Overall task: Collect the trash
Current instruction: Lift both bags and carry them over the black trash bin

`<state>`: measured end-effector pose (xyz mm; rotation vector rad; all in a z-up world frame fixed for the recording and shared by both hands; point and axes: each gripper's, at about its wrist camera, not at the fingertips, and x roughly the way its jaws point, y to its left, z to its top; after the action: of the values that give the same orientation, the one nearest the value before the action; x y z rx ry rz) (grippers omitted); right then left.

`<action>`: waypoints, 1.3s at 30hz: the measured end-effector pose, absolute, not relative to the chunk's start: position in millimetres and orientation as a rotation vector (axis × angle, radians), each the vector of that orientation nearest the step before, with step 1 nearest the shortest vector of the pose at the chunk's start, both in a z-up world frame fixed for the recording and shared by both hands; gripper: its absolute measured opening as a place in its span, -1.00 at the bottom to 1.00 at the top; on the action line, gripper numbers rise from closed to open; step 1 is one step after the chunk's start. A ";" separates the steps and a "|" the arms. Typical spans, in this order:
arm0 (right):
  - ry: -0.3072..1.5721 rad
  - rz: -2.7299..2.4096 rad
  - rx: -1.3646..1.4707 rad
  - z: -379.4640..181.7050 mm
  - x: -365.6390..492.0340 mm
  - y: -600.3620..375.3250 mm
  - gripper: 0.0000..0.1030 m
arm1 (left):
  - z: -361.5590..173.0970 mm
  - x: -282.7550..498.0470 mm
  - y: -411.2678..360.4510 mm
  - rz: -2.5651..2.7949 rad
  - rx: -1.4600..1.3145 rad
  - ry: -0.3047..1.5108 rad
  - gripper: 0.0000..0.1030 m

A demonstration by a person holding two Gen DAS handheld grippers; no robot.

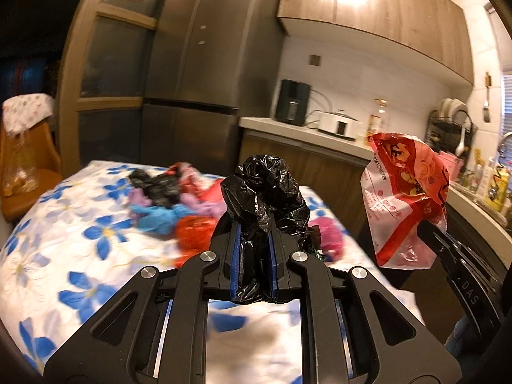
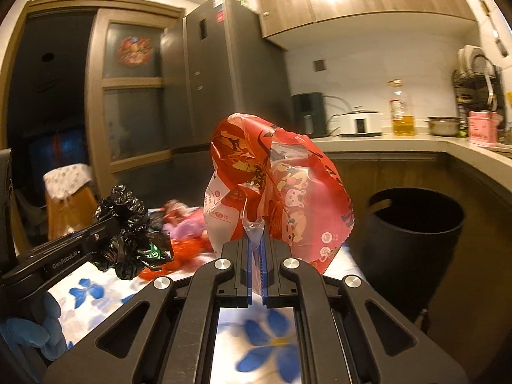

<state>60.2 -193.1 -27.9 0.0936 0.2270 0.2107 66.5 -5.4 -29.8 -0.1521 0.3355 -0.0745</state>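
My left gripper (image 1: pixel 254 220) is shut on a crumpled black plastic bag (image 1: pixel 265 188), held above the table; the same black bag (image 2: pixel 128 224) and the left gripper (image 2: pixel 112 224) show at the left of the right wrist view. My right gripper (image 2: pixel 256 233) is shut on a red and white printed plastic bag (image 2: pixel 281 185), also lifted off the table. From the left wrist view that red bag (image 1: pixel 406 198) hangs at the right with the right gripper (image 1: pixel 425 227) under it. A heap of more crumpled bags (image 1: pixel 172 198), black, blue, purple, pink and red, lies on the flowered tablecloth (image 1: pixel 64 240).
A dark round bin (image 2: pixel 412 236) stands on the floor right of the table, below the L-shaped counter (image 2: pixel 384 142) that bears appliances and an oil bottle. A grey fridge (image 1: pixel 204 64) and a wooden chair (image 1: pixel 25 166) stand behind the table. A blue-gloved hand (image 2: pixel 32 329) holds the left gripper.
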 end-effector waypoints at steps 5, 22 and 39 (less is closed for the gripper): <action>0.201 0.131 0.105 -24.3 52.4 -224.3 -0.91 | -23.9 79.1 -43.8 -0.147 -0.130 0.322 -0.73; 0.122 -0.106 0.118 -17.6 39.2 -315.2 -0.91 | -4.6 119.6 -157.4 -0.356 -0.087 0.262 -0.73; 0.086 -0.188 0.142 -6.5 81.7 -360.7 -0.91 | 0.8 176.5 -235.5 -0.443 -0.069 0.222 -0.73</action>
<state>81.7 -360.7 -6.5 0.1424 0.0860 -0.1884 176.5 -235.5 0.8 -0.0693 0.2224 -0.4434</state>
